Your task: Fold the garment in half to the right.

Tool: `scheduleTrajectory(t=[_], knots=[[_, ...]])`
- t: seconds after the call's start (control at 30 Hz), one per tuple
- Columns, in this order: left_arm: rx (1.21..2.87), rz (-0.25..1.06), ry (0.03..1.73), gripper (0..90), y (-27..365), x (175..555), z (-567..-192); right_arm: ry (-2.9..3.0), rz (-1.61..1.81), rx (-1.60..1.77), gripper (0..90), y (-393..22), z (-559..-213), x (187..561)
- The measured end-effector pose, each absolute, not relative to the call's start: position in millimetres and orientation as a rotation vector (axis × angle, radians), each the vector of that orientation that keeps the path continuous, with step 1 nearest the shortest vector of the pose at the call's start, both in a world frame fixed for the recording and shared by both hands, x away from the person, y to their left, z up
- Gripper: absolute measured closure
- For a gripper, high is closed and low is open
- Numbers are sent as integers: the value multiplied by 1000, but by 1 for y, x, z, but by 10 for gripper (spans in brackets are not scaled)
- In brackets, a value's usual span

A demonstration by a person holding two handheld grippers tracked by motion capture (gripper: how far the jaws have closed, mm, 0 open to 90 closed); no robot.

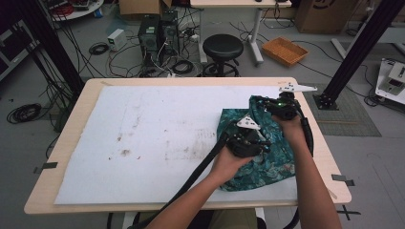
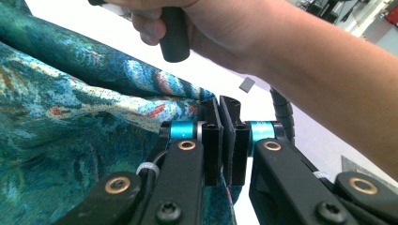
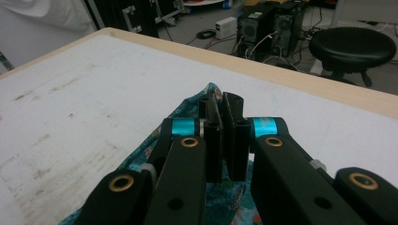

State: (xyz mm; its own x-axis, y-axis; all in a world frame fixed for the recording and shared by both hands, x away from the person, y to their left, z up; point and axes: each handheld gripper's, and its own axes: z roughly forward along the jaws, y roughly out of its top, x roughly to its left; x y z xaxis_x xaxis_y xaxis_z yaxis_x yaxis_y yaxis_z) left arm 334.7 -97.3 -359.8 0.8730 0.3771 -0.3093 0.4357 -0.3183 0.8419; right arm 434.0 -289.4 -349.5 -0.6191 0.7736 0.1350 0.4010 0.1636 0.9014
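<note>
Both tools [image 1: 246, 143] [image 1: 282, 109] clamped on cloth [image 1: 267, 164]

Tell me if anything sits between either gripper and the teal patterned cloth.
Nothing visible does. The left gripper is shut on a fold of the teal patterned cloth, and the right gripper is shut on its far edge. The white table cover beside it lies bare.

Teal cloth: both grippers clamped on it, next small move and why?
Probably draw the two grippers apart to pull the edge taut. The left gripper and right gripper are each shut on the bunched teal patterned cloth, which lies rumpled at the right of the white mat.
</note>
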Motion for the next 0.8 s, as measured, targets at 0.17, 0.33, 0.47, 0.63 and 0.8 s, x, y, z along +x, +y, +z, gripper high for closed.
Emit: scheduleTrajectory(t=[0.17, 0.33, 0.47, 0.63, 0.8], knots=[[1948, -71, 595, 871, -113, 339, -366, 2068, 1439, 1143, 879, -305, -353, 434], [1968, -72, 588, 870, -129, 344, -372, 2053, 1425, 1177, 879, -319, -357, 435], [1983, -62, 587, 870, -143, 346, -376, 2045, 1412, 1195, 878, -328, -361, 436], [2009, -48, 590, 870, -158, 348, -383, 2037, 1389, 1227, 878, -340, -367, 437], [2036, -25, 592, 870, -170, 351, -393, 2030, 1373, 1240, 877, -346, -374, 436]])
